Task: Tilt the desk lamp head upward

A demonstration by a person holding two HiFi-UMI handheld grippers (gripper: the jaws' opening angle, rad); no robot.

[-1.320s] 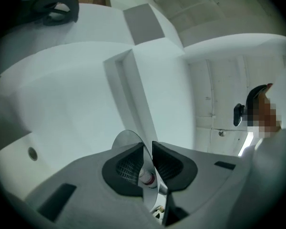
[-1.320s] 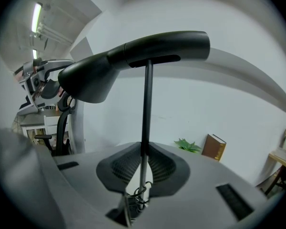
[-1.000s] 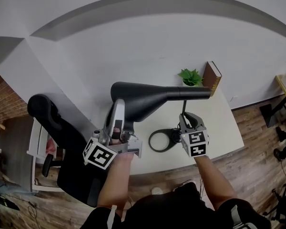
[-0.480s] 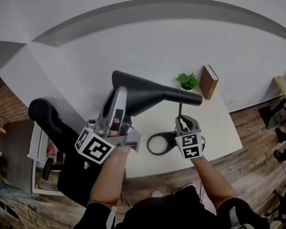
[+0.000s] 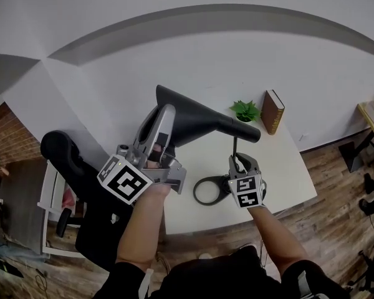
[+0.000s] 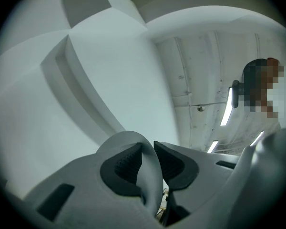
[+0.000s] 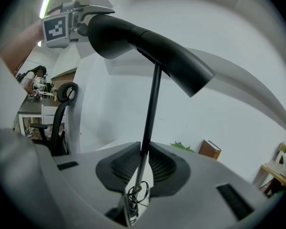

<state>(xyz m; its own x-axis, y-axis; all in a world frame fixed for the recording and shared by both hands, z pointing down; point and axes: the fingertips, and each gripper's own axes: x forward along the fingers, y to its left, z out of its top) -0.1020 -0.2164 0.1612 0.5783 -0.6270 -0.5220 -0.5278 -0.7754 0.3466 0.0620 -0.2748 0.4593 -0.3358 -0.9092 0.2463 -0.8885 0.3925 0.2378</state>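
Note:
A black desk lamp stands on the white desk (image 5: pixel 283 173), with its ring base (image 5: pixel 204 192) in front of me. Its cone head (image 5: pixel 202 120) slants, the wide end up at the left and the narrow end down at the right. My left gripper (image 5: pixel 164 116) is at the wide end, where the pale rim (image 6: pixel 150 178) sits between its pads (image 6: pixel 121 168); the jaws are easing open slightly. My right gripper (image 5: pixel 239 161) is shut on the thin stem (image 7: pixel 152 99) just above the base. The right gripper view shows the lamp head (image 7: pixel 148 44) overhead, with the left gripper at its wide end.
A small green plant (image 5: pixel 246 111) and an upright brown book (image 5: pixel 274 109) stand at the desk's far edge by the wall. A black office chair (image 5: pixel 68 161) is left of the desk. Wood floor lies around it. Another person (image 7: pixel 35 78) sits far off at the left.
The left gripper has risen and moved a little right with the lamp head's wide end, so the head tilts up more steeply. The right gripper stays on the stem.

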